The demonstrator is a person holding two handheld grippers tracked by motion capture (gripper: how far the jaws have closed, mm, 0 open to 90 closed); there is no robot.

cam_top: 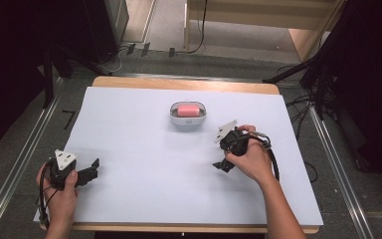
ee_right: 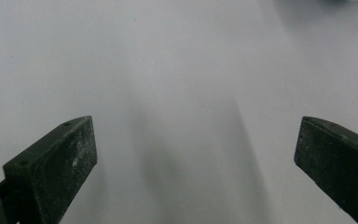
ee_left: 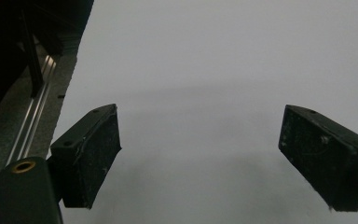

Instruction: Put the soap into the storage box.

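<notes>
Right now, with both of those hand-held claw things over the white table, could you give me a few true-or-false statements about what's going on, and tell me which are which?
1. The fingers of both grippers stand apart with nothing between them. True: the left gripper and the right gripper are both open over the bare white sheet.
2. The right gripper is clamped on the pink block. False: the pink block lies in the small clear container, apart from it.
3. The container sits nearer the far edge of the table, about midway across. True.
4. The left gripper is touching the container. False: it is at the near left corner, far from it.
</notes>
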